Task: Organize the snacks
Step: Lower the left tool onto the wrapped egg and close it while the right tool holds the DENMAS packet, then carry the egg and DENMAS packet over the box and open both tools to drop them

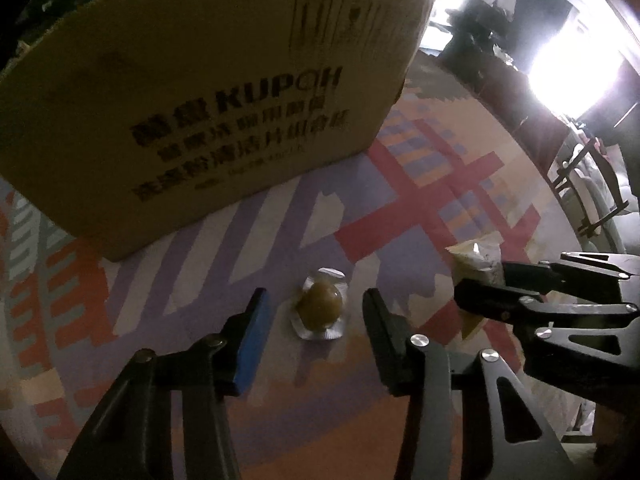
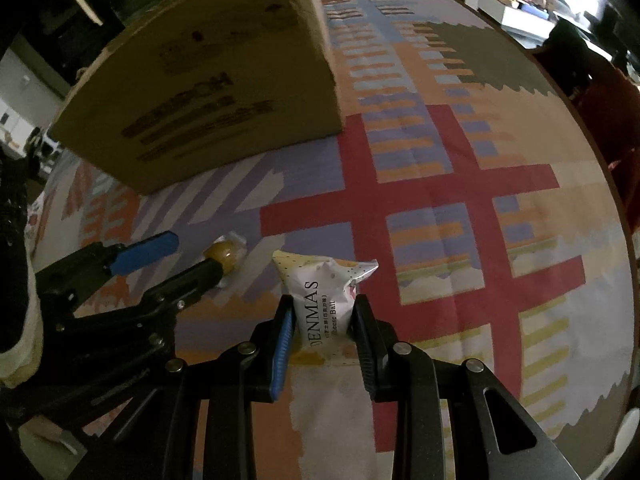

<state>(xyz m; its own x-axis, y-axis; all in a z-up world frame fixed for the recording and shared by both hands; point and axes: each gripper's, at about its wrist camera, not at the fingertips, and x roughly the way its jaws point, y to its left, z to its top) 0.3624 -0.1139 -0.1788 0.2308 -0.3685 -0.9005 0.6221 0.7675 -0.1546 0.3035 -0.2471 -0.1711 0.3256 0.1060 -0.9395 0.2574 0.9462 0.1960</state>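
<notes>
Cardboard box [image 1: 208,120] blocks far side; patterned tablecloth [image 2: 460,184] open to right; right gripper [image 1: 480,292] crowds left gripper [image 1: 316,312].

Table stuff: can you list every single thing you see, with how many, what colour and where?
cardboard box: one, brown with dark print, standing at the back of the table
snack packet: one, white with dots, printed DENMAS, between the right gripper's fingers
wrapped egg-shaped snack: one, olive-brown in clear wrap, lying flat in front of the box
tablecloth: one, patterned red, purple, orange, covering the round table
left gripper: one, black with blue pad, open around the egg-shaped snack, not touching
right gripper: one, black with blue pad, shut on the packet
</notes>
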